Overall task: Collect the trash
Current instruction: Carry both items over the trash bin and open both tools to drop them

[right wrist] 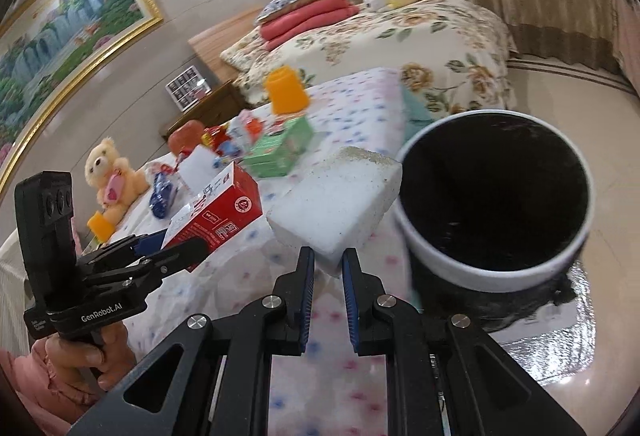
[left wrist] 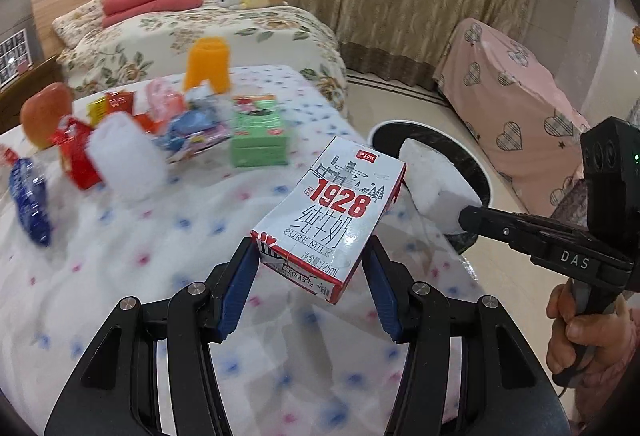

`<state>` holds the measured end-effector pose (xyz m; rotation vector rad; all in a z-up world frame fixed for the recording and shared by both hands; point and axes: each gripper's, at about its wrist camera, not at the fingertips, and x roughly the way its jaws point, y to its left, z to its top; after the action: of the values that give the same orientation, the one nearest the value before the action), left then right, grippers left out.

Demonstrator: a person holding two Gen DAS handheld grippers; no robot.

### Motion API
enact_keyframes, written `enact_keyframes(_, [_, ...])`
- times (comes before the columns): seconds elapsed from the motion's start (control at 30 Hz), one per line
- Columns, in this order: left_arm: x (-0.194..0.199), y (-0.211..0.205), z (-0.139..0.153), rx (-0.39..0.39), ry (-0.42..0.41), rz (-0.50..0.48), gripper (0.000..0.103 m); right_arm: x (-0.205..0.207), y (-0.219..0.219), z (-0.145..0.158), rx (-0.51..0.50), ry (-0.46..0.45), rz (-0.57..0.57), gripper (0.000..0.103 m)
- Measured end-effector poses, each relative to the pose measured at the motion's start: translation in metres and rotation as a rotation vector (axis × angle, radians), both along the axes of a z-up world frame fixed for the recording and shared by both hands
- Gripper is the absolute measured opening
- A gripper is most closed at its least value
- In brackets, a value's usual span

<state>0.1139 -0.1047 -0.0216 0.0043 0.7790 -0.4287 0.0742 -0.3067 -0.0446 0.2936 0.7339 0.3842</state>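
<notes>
My left gripper (left wrist: 312, 260) is shut on a small white and red milk carton (left wrist: 332, 212) marked 1928, held above the dotted tablecloth (left wrist: 160, 244); the carton also shows in the right wrist view (right wrist: 216, 212). My right gripper (right wrist: 328, 256) is shut on a white foam block (right wrist: 340, 200), held beside the bin's rim; the block also shows in the left wrist view (left wrist: 436, 188). The round white-rimmed trash bin (right wrist: 496, 196) with a black liner stands just right of the table edge, and its rim shows in the left wrist view (left wrist: 404, 126).
On the table lie a green box (left wrist: 260, 140), an apple (left wrist: 44, 116), an orange plastic stool-shaped piece (left wrist: 208, 64), another white foam block (left wrist: 124, 156), and several snack wrappers (left wrist: 76, 152). A teddy bear (right wrist: 112, 176) sits at the table's far left. A floral bed (left wrist: 200, 32) stands behind.
</notes>
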Motion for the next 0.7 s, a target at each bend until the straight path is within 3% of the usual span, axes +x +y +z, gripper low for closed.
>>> enact_keyframes(0.7, [0.041,-0.098,-0.006,0.074,0.022,-0.123,0.054,0.014,-0.077,-0.007,0.004,0.026,-0.134,0.014])
